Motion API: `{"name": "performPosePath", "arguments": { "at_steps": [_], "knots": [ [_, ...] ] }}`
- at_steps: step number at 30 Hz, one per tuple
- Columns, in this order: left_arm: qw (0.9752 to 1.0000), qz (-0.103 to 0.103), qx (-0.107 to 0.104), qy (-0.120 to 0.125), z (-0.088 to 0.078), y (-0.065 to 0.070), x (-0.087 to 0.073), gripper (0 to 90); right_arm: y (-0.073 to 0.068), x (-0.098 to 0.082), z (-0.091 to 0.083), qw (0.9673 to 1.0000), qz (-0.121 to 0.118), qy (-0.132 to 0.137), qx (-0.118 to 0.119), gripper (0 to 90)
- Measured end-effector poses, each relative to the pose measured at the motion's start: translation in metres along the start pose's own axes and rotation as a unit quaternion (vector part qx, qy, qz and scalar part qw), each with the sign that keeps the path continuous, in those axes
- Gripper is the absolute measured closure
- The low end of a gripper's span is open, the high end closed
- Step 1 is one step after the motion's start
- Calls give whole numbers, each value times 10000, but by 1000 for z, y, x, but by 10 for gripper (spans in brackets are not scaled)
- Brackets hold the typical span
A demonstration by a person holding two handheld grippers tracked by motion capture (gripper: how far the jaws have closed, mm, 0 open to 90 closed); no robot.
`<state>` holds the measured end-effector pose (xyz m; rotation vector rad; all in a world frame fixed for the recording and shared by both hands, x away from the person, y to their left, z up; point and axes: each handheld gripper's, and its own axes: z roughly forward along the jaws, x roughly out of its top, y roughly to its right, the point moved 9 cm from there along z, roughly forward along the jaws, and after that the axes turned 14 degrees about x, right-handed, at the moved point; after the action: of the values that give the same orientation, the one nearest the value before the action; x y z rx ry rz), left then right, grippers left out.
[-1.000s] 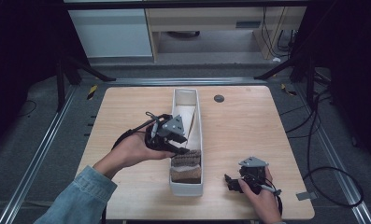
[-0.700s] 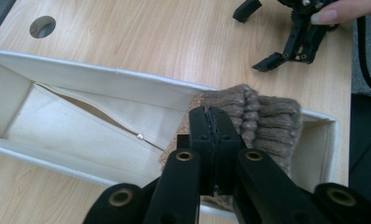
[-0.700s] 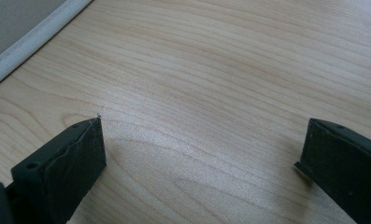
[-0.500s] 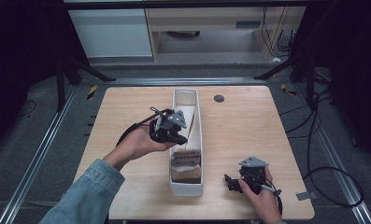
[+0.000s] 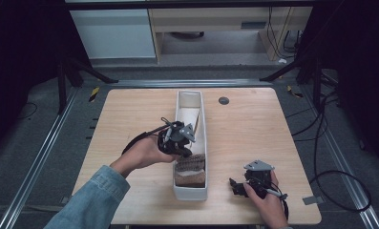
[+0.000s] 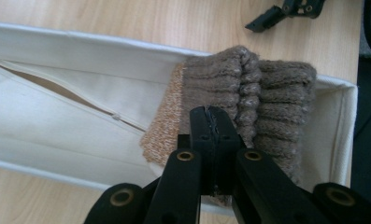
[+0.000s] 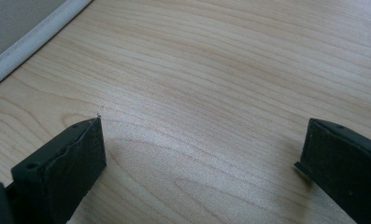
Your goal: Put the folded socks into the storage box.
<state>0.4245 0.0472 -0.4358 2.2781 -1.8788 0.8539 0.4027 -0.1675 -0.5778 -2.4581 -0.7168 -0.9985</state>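
In the high view, a long white fabric bin (image 5: 191,102) lies lengthways on the worktop (image 5: 254,129); brown knitted socks (image 5: 191,168) sit at its near end. The left tool (image 5: 186,151) hangs just over them, and the right tool (image 5: 236,187) rests near right.

In the left gripper view, the left tool (image 6: 212,122) has just been closing; its jaws meet, empty, above the socks (image 6: 267,88).

In the right gripper view, the right tool (image 7: 204,149) gapes wide over bare wood.

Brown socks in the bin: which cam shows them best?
Left gripper view: the socks sit close up, ribbed knit clear, lying at one end of the bin. High view shows them small, partly behind the left gripper. Right gripper view gives bare table.
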Motion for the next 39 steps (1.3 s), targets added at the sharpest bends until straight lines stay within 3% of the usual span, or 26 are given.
{"name": "performPosePath", "arguments": {
  "at_steps": [13,32,39],
  "knots": [
    [9992,278,-177,-239,11,26,-12,896,0,0,0,10000,-1,-1,5,4],
    [9988,418,-122,-210,7,31,-12,894,0,0,0,10000,-1,-1,4,4],
    [9974,592,-61,-416,16,38,-15,894,0,0,0,10000,0,-1,4,4]
  ]
}}
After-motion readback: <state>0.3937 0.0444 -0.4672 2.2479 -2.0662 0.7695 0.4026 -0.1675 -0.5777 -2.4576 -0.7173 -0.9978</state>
